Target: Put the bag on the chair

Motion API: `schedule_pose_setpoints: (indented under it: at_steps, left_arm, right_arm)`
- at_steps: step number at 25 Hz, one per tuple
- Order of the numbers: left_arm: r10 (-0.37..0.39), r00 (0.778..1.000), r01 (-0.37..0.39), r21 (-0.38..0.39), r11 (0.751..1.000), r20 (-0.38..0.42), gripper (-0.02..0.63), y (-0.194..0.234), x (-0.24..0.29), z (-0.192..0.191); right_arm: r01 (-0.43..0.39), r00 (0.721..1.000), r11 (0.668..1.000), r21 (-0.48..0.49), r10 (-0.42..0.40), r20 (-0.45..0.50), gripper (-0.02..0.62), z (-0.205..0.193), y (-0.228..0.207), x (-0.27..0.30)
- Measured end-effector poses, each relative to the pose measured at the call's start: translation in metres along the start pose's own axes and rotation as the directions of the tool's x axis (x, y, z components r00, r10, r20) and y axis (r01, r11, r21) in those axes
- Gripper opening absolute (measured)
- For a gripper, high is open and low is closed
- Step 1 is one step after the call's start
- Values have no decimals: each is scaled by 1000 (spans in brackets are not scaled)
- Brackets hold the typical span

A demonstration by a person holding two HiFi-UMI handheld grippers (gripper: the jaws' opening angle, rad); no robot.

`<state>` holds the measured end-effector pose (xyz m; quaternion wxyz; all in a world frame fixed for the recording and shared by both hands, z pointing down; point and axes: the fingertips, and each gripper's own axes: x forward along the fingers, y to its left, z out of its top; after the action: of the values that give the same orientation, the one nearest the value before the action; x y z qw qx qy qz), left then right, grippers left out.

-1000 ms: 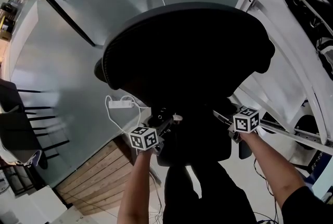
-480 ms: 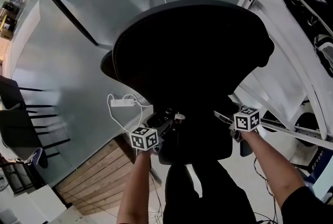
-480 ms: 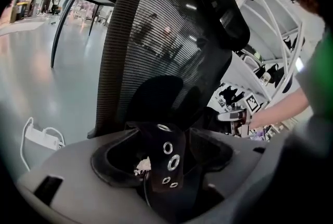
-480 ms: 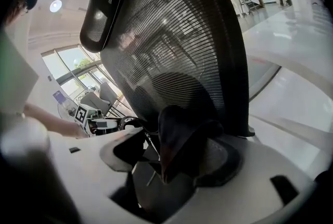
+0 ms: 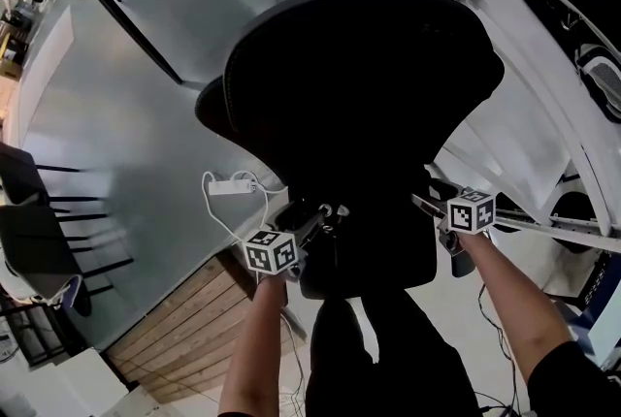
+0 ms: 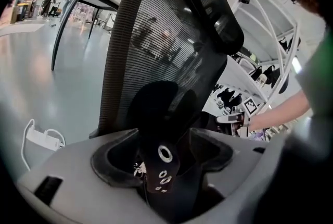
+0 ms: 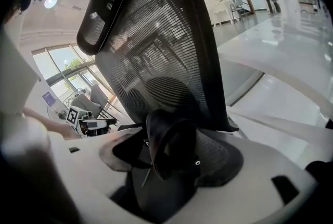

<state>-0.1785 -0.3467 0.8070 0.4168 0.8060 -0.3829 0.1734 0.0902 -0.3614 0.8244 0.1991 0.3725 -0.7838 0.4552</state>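
A black mesh office chair point(image 5: 359, 95) with a headrest point(image 6: 213, 4) fills the middle of the head view. The black bag point(image 5: 364, 255) lies on its seat, in front of the backrest. My left gripper point(image 5: 325, 214) stands at the bag's left side. Its jaws have just been opening and are wide apart, with a bag strap with metal eyelets point(image 6: 162, 165) loose between them. My right gripper point(image 5: 427, 202) is at the bag's right side. Its jaws have also just been opening, and a curled black strap point(image 7: 166, 142) stands between them untouched.
A white power strip point(image 5: 228, 187) with its cable lies on the grey floor left of the chair. A wooden floor panel point(image 5: 184, 318) is at lower left, and a white metal frame point(image 5: 543, 47) rises at the right. A dark chair point(image 5: 39, 240) stands at the far left.
The right gripper has shifted a little to the right and up in the head view. The left gripper has hardly moved. The chair sits slightly further right in the picture.
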Motion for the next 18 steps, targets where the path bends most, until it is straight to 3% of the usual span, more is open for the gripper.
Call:
schedule_pose_setpoints:
  at_steps: [10,18]
  left_arm:
    - [-21,1000,20,28,999,12,287,-3,-41,-1]
    - [-52,997,50,31,998,51,287,-20,-86,-6]
  right_arm:
    - [64,997,998,14,-65,44,310,-10,13,-30]
    - [59,993,998,13,-60,100,310,-19,52,-59]
